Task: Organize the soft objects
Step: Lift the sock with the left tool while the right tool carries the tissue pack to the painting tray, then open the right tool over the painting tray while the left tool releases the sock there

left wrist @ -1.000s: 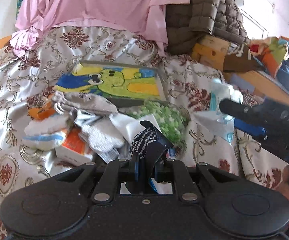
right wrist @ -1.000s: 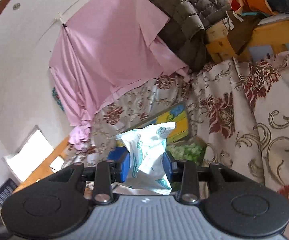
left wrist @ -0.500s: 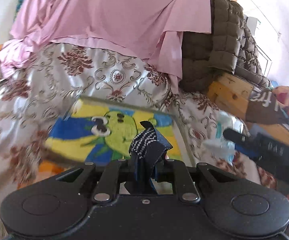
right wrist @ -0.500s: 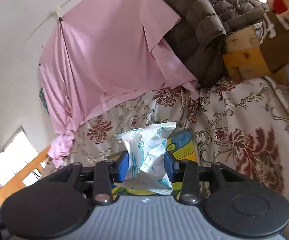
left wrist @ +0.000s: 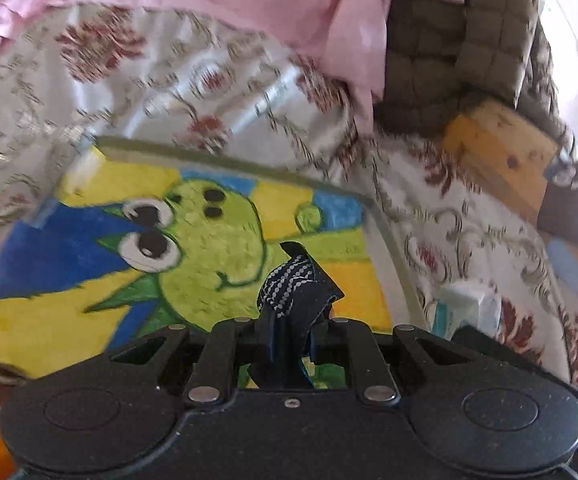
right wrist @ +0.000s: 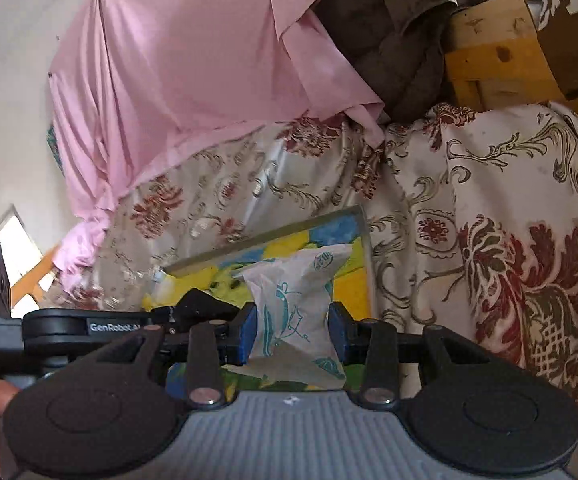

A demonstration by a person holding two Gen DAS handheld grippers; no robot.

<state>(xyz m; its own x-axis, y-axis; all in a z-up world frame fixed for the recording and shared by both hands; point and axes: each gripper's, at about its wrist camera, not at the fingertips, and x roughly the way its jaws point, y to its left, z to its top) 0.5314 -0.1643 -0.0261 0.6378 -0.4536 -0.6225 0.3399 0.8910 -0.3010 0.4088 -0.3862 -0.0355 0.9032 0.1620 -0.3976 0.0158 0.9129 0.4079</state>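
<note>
Left hand-held gripper (left wrist: pixel 285 336) clamped on dark, seemingly sock-like cloth (left wrist: pixel 295 292); right hand-held gripper (right wrist: pixel 291 330) pinching white tissue pack (right wrist: pixel 295 312).

– What colours did you get off my left camera?

– I saw a dark navy cloth (left wrist: pixel 294 308) with a white dotted weave, above a painting (left wrist: pixel 193 240) of a green cartoon creature on blue and yellow.

– And mine on the right?

– A white packet (right wrist: pixel 295 312) printed in teal, between blue pads (right wrist: pixel 247 330). The bedspread (right wrist: pixel 489 220) was cream satin with maroon flowers and olive scrolls; the sheet (right wrist: pixel 193 80) plain pink, the quilted jacket (left wrist: pixel 473 48) brown.
</note>
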